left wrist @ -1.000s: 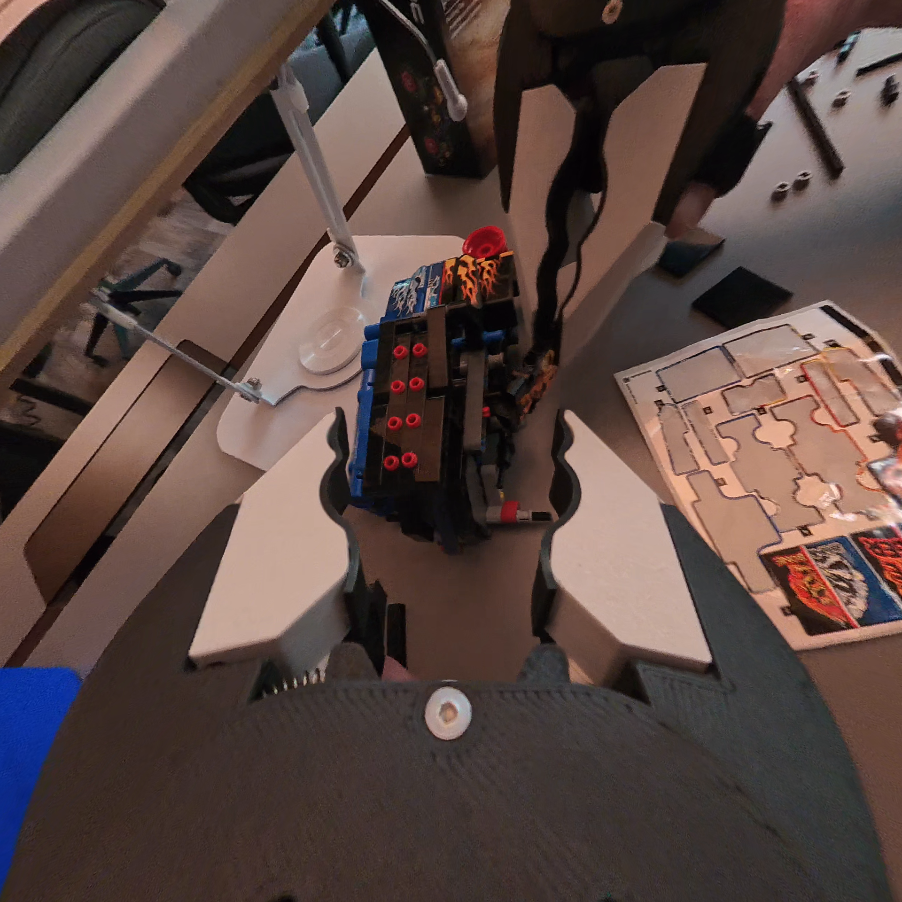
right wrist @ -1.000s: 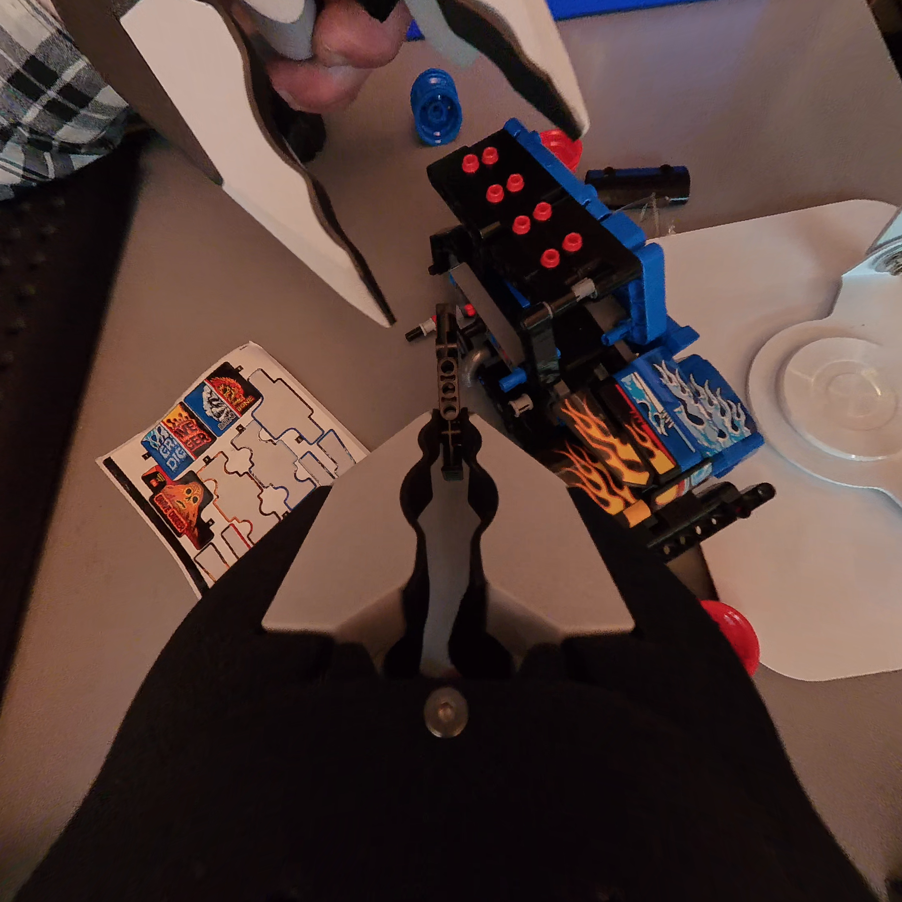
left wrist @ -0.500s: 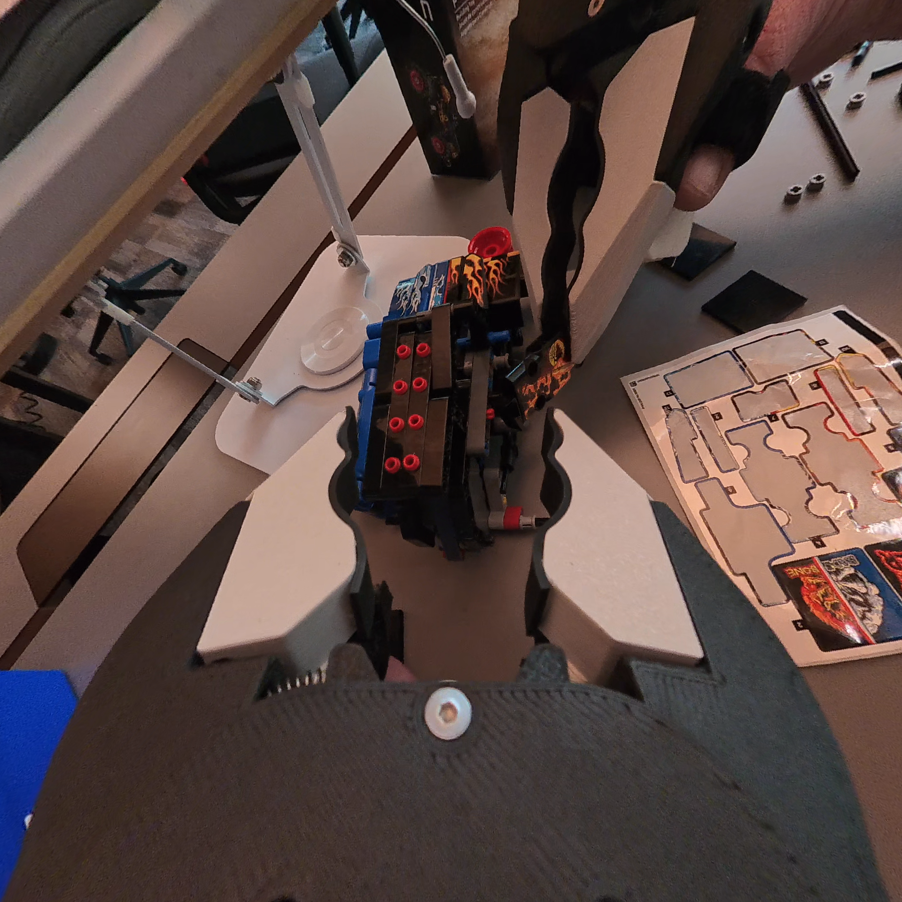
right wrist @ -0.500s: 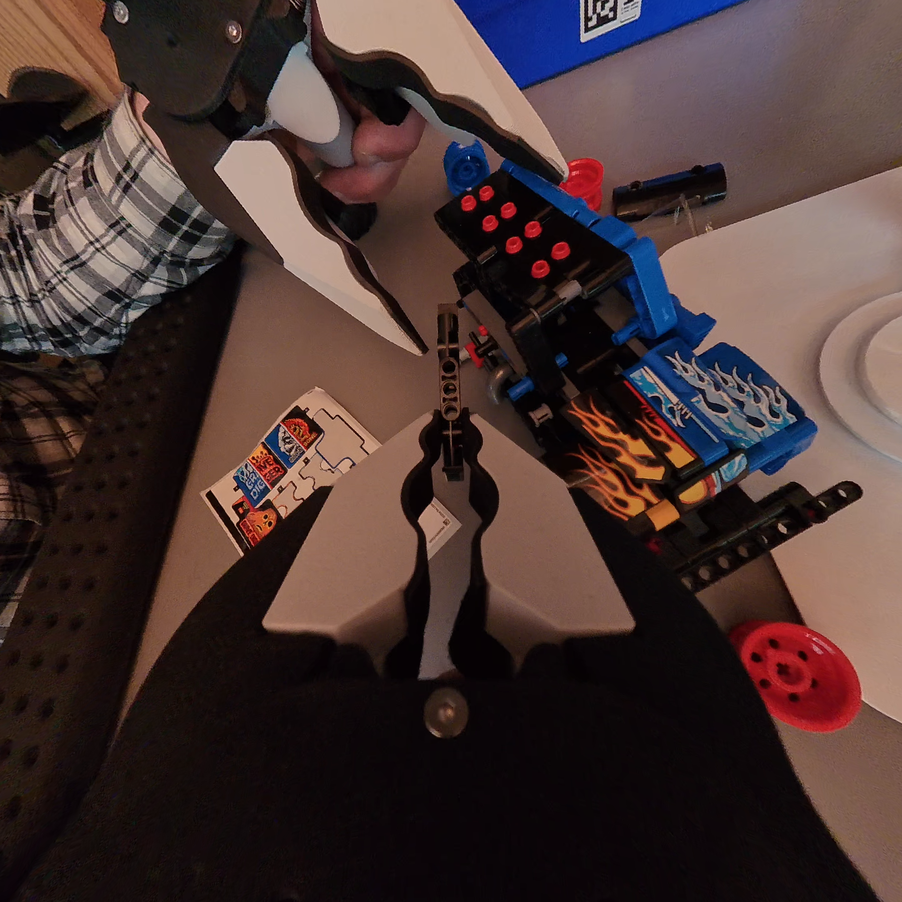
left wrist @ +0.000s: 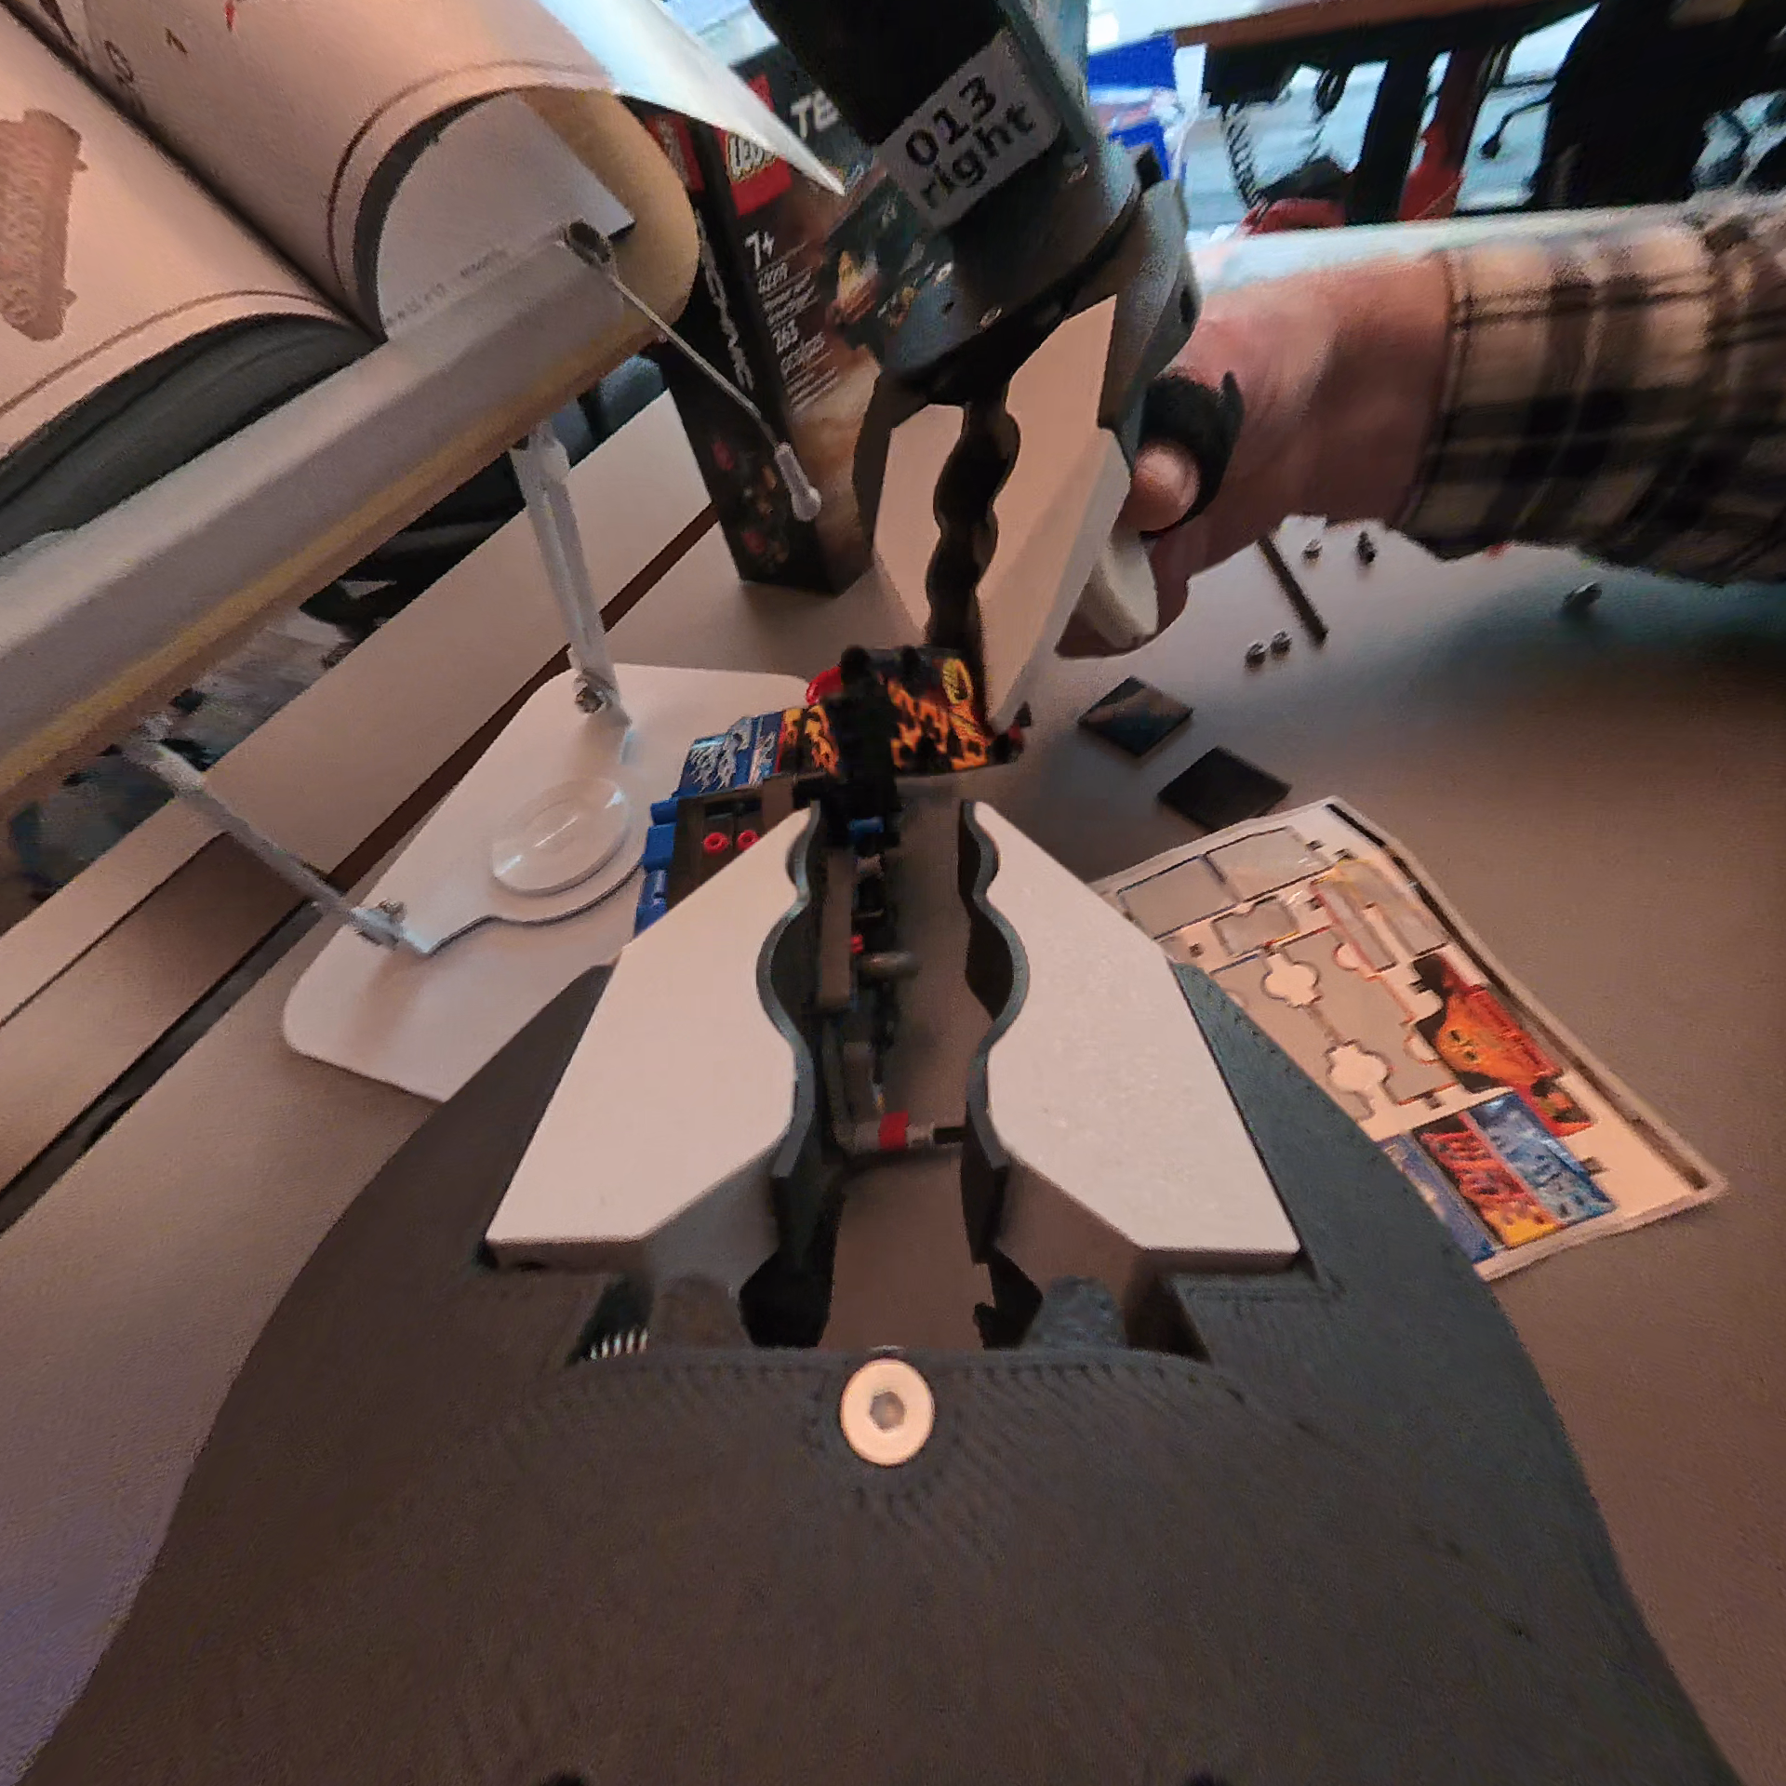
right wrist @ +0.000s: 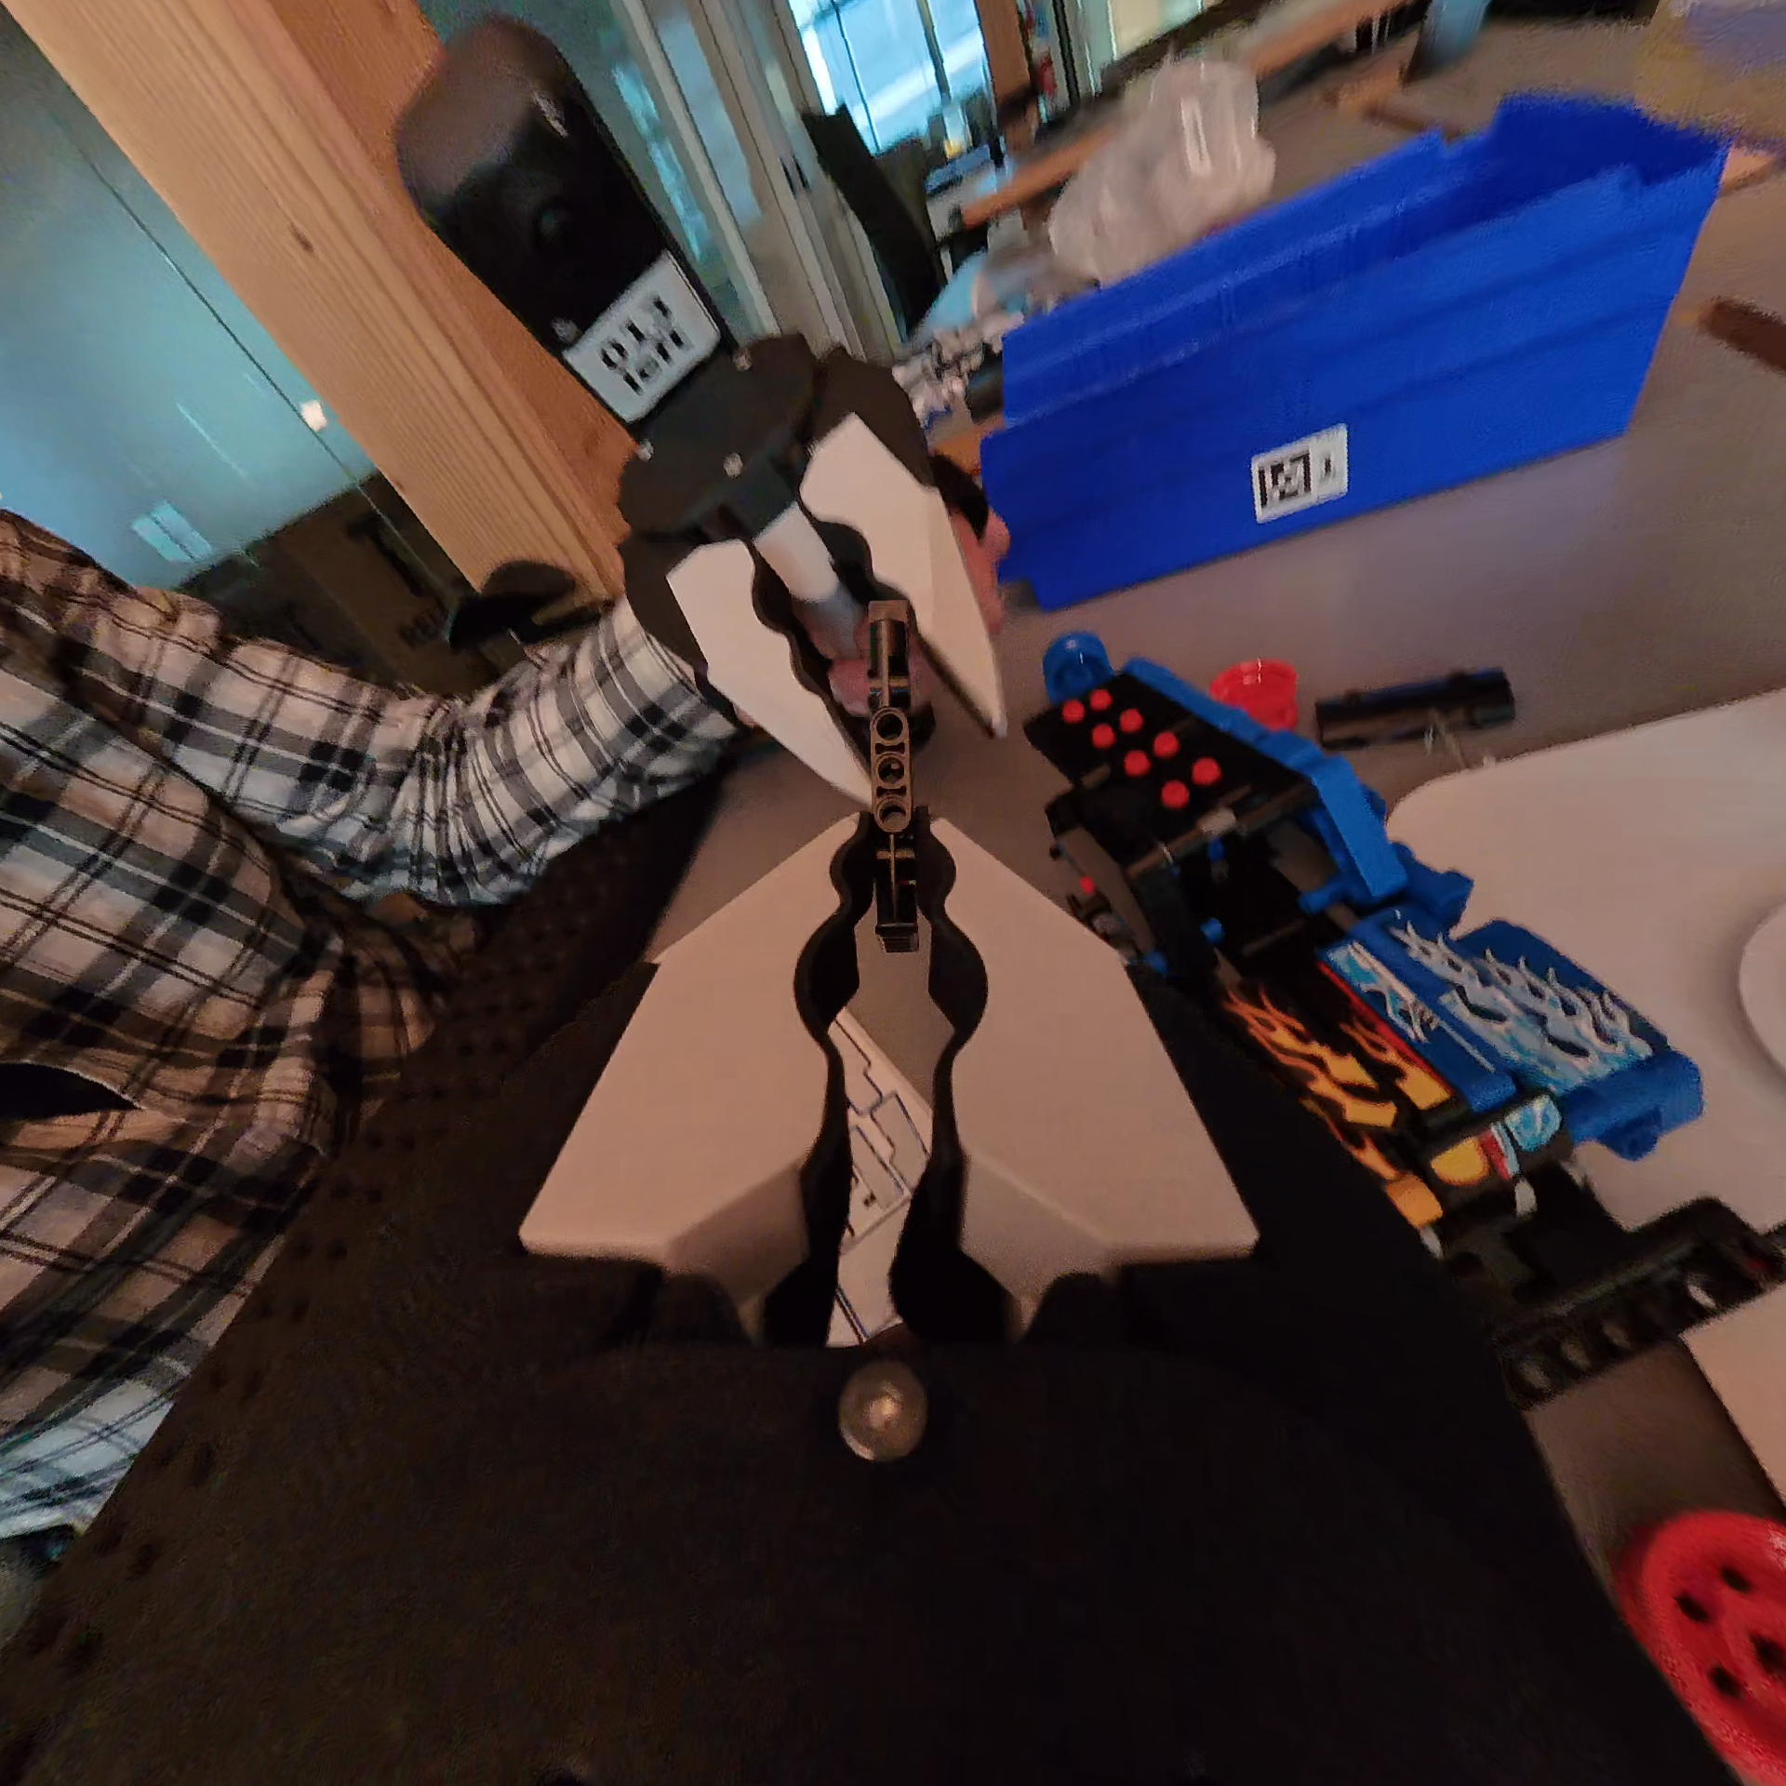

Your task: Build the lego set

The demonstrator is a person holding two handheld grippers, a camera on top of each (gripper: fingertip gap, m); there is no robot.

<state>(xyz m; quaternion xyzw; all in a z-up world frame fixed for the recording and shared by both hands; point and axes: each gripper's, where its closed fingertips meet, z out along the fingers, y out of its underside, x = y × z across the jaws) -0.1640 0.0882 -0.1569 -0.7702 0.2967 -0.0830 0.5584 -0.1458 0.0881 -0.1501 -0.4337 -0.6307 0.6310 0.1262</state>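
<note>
The blue and black lego model (right wrist: 1256,850) with flame stickers lies on the table, partly on a white stand base (right wrist: 1595,821). My right gripper (right wrist: 894,831) is shut on a black holed beam (right wrist: 889,763), held up left of the model. In the left wrist view, my left gripper (left wrist: 889,821) has its jaws a narrow gap apart, with the model (left wrist: 734,773) showing beyond and between them. In the right wrist view, the left gripper (right wrist: 923,759) sits at the model's far end with nothing in it. The right gripper (left wrist: 976,696) hangs over the model's flame end.
A sticker sheet (left wrist: 1353,1015) lies right of the model. Two black tiles (left wrist: 1136,715) and the set's box (left wrist: 773,387) are farther back. A blue bin (right wrist: 1353,367), a red wheel (right wrist: 1711,1633), a red hub (right wrist: 1252,686), a blue wheel (right wrist: 1073,657) and a dark axle piece (right wrist: 1411,705) surround the model. Both grippers' tips are close together, under 4 cm apart.
My left gripper's jaws have narrowed from wide open and moved in lower toward the model. My right gripper has tilted up and lifted with the black beam still in it.
</note>
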